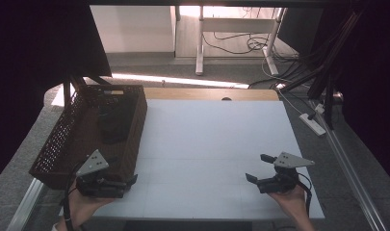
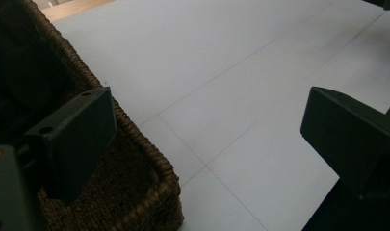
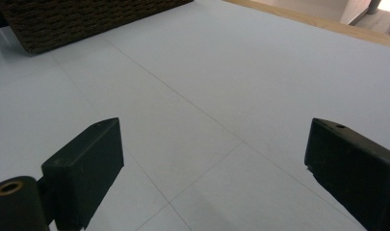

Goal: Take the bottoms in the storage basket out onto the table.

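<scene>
Basket: brown wicker, left of frame on white table; long axis runs from lower left to upper centre; dark item inside.
Left gripper: lower left, jaws wide apart, empty, beside basket's near corner.
Right gripper: lower right, jaws wide, empty, well apart from basket.
Risk: left jaw likely snags the weave and shoves the basket.

High view fixed above near table edge, facing forward and down, whole white table framed, left gripper view low, close beside wicker basket, right gripper view low over tabletop, facing basket's wall, all three share basket and tabletop
</scene>
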Available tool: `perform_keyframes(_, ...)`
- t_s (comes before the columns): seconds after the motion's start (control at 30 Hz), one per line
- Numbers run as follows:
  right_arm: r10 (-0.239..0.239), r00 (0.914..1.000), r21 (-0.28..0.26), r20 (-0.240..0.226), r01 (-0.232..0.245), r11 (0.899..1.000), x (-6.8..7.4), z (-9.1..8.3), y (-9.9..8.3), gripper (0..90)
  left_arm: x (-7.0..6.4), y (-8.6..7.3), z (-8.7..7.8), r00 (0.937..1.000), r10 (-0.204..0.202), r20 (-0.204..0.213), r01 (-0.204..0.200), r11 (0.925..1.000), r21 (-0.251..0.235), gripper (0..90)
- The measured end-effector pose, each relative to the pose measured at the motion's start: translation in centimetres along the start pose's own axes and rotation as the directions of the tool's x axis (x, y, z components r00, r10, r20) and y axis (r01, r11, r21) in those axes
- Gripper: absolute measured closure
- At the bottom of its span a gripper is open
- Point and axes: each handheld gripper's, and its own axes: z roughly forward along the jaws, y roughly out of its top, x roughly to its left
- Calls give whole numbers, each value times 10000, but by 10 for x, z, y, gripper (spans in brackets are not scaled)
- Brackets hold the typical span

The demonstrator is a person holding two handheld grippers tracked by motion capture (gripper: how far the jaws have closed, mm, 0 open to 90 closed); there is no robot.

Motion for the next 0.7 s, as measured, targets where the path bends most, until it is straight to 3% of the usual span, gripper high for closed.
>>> perform_keyframes(0.7, -54, 10000, -55, -49, 53, 10000, 1, -1, 0, 67, 7, -1, -6, 9993, -261, -278, 254, 9994, -245, 55)
